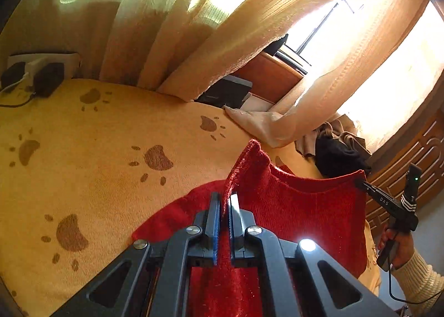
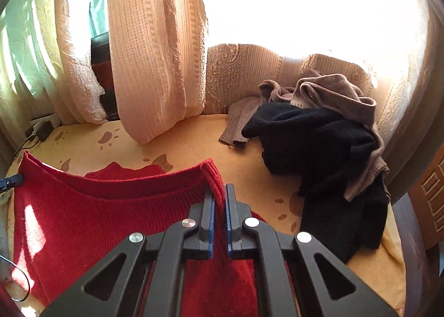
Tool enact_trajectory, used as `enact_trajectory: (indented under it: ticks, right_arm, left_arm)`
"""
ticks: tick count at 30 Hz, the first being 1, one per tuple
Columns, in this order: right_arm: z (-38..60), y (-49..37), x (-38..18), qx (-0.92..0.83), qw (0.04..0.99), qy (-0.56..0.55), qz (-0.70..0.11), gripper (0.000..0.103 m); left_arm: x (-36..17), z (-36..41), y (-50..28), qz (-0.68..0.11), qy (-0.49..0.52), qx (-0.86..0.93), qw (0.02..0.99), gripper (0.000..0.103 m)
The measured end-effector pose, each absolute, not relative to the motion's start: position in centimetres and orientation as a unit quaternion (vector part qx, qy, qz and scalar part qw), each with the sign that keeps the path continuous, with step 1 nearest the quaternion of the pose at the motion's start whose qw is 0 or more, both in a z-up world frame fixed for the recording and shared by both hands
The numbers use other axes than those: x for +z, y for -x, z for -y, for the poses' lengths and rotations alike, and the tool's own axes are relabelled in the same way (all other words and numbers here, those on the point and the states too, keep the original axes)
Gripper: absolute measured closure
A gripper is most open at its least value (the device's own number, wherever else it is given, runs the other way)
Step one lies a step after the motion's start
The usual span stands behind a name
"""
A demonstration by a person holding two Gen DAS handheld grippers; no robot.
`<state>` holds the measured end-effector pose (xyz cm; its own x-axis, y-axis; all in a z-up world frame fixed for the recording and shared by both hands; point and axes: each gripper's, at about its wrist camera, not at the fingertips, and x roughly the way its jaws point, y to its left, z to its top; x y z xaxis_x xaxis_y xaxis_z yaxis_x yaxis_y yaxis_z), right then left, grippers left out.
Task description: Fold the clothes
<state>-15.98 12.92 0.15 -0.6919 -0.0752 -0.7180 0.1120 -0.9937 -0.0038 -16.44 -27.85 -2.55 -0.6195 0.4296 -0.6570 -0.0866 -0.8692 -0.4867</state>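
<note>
Both hand-held grippers are clamped on one red sweater (image 1: pixel 305 214). Low in the left wrist view, the left hand-held gripper (image 1: pixel 224 203) pinches a ribbed edge of the knit between its blue-lined fingers, and the cloth stands up in a peak above the tips. At the right edge of that view the right hand-held gripper (image 1: pixel 360 182) bites the other end of the same edge, carried by a hand (image 1: pixel 396 245) in a cream ribbed sleeve (image 1: pixel 421 275). In the right wrist view the right hand-held gripper (image 2: pixel 219 195) shows red ribbing caught between its fingers, with the left tool's tip just visible at the left edge. The sweater hangs stretched between the two, its lower part spread at the bottom of both frames over a bed (image 1: pixel 97 178) covered in a yellow sheet with brown paw prints.

At the centre right of the right wrist view two more garments lie heaped on the bed, apart from the red one: a black garment (image 2: pixel 319 145) and a tan knit (image 2: pixel 333 89) draped over it. Cream curtains (image 1: pixel 172 34) fill the upper part of both views, their hems touching the sheet. At the upper left of the left wrist view, two black chargers (image 1: pixel 47 78) sit plugged into a white power strip. A dark box (image 1: pixel 224 92) shows behind the curtain hem, and carved wood panelling (image 1: pixel 416 164) stands at the right.
</note>
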Motion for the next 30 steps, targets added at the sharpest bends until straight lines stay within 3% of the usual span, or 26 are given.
enact_trajectory:
  ticks: [13, 16, 19, 22, 23, 24, 25, 30]
  right_arm:
    - [-11.9, 23.8, -7.4, -0.882, 0.012, -0.471, -0.032, 0.095]
    - [-12.2, 23.9, -8.5, -0.872, 0.011, -0.489, -0.024, 0.088]
    - [-12.7, 23.6, -8.4, -0.873, 0.001, -0.487, -0.024, 0.069]
    - [-13.4, 23.0, -7.3, -0.879, -0.011, -0.476, -0.02, 0.035]
    - [-13.6, 22.7, -6.8, -0.883, -0.016, -0.468, -0.022, 0.026]
    - [-13.8, 22.2, -6.2, -0.887, -0.022, -0.46, -0.024, 0.024]
    - [-14.0, 21.6, -5.6, -0.891, -0.025, -0.453, -0.025, 0.024]
    - [-13.1, 16.9, -2.7, -0.907, 0.015, -0.42, -0.009, 0.025]
  left_arm:
    - [-9.4, 28.3, 22.4, 0.203, 0.491, 0.841, 0.096, 0.097]
    - [-9.6, 28.3, 22.3, 0.201, 0.498, 0.838, 0.094, 0.097]
    - [-9.5, 28.2, 22.3, 0.191, 0.506, 0.837, 0.088, 0.095]
    - [-8.8, 28.6, 22.2, 0.162, 0.512, 0.841, 0.059, 0.086]
    - [-8.5, 28.9, 22.0, 0.148, 0.511, 0.846, 0.038, 0.076]
    - [-8.1, 29.4, 21.8, 0.135, 0.51, 0.849, 0.016, 0.059]
    - [-7.7, 29.9, 21.3, 0.131, 0.507, 0.852, -0.001, 0.053]
    - [-4.0, 30.2, 17.0, 0.125, 0.475, 0.87, 0.028, 0.049]
